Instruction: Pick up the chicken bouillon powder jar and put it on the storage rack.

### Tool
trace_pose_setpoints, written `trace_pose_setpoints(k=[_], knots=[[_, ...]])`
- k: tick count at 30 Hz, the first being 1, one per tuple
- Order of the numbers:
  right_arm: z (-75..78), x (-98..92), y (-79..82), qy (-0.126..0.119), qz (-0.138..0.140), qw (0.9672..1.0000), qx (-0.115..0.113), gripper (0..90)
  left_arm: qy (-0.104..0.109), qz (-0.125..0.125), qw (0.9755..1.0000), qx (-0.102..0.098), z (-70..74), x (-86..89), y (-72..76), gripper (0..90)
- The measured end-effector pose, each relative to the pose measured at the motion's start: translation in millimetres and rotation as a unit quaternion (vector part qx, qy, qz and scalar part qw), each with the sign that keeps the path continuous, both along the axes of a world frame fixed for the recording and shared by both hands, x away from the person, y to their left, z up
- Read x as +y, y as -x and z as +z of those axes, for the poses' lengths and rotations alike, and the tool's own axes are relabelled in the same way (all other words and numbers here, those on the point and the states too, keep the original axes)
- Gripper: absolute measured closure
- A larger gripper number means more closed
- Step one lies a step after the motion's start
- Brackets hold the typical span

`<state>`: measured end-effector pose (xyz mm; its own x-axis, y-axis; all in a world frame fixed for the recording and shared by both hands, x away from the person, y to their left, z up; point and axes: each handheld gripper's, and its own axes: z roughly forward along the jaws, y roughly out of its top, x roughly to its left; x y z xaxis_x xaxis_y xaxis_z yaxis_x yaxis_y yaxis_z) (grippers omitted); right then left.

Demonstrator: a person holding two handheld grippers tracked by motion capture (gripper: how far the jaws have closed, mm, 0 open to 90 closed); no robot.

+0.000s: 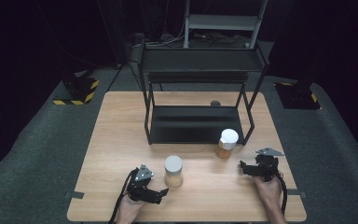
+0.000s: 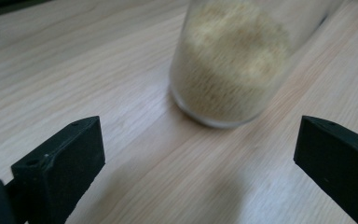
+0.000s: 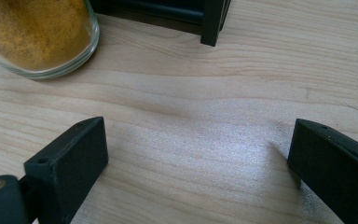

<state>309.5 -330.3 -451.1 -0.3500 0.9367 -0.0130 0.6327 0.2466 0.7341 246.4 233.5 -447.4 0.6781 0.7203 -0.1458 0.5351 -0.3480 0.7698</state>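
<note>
High view is showing a clear glass jar of pale grain with a grey lid (image 1: 173, 171) standing upright on the light wooden bench (image 1: 112, 140), just ahead and right of the left hand-held gripper (image 1: 161, 195), whose jaws are gaping wide and empty. Left gripper view is placing that jar just beyond the jaws, its long axis vertical. A white-lidded glass jar of orange powder (image 1: 226, 143) is standing by the black metal shelf rack (image 1: 196, 123), ahead and left of the wide-open, empty right hand-held gripper (image 1: 243, 167).

Dark room, grey carpet floor (image 1: 37, 154), wooden table (image 1: 116, 140), black metal shelf (image 1: 200, 63).
</note>
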Motion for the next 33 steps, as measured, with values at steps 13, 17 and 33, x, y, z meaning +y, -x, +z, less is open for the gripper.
trace_pose_setpoints(k=[13,17,33], knots=[[0.0,0.1,0.1,0.0,0.0,1.0,0.0,4.2,0.009,-0.014,0.9993,-0.033,8.4,-32.0,-10.0,5.4],[0.0,0.1,0.1,0.0,0.0,1.0,0.0,4.2,0.011,-0.012,0.9991,-0.04,8.4,-38.0,-11.9,7.5],[0.0,0.2,0.2,0.001,0.0,1.0,0.0,4.2,-0.002,0.01,0.9981,-0.061,10.3,-57.5,-12.1,25.8]])
